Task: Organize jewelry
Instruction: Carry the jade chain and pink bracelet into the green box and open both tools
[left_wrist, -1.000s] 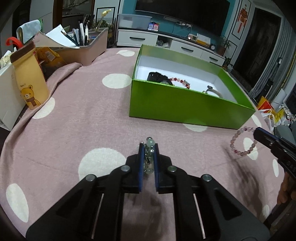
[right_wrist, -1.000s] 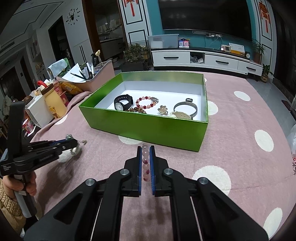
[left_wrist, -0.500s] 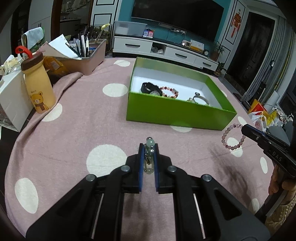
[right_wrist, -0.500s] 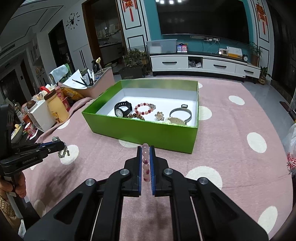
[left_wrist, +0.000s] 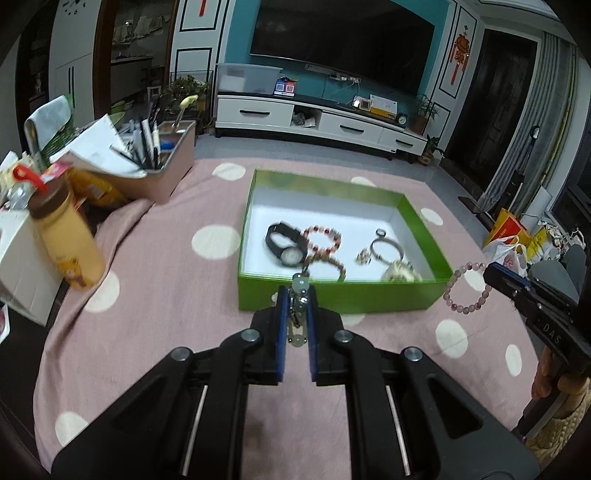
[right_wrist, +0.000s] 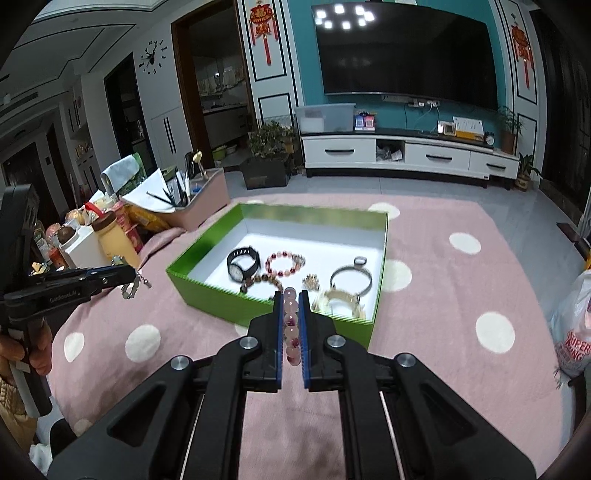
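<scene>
Both wrist views look down along tongs, sharing green box (left_wrist: 332, 295)

Box (left_wrist: 332, 295) mid-table; watch (left_wrist: 286, 245) left inside, bangle (left_wrist: 386, 249) right, bottle (left_wrist: 68, 240) far left of box.

The green box (right_wrist: 332, 321) lies open-topped with bare cloth (right_wrist: 443, 295) around it; clutter crowds the bottle (left_wrist: 70, 243) side.

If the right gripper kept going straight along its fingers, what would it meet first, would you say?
Probably the near wall of the green box: the right gripper, shut on the pink bead bracelet, points at it, though depth is unclear.
</scene>
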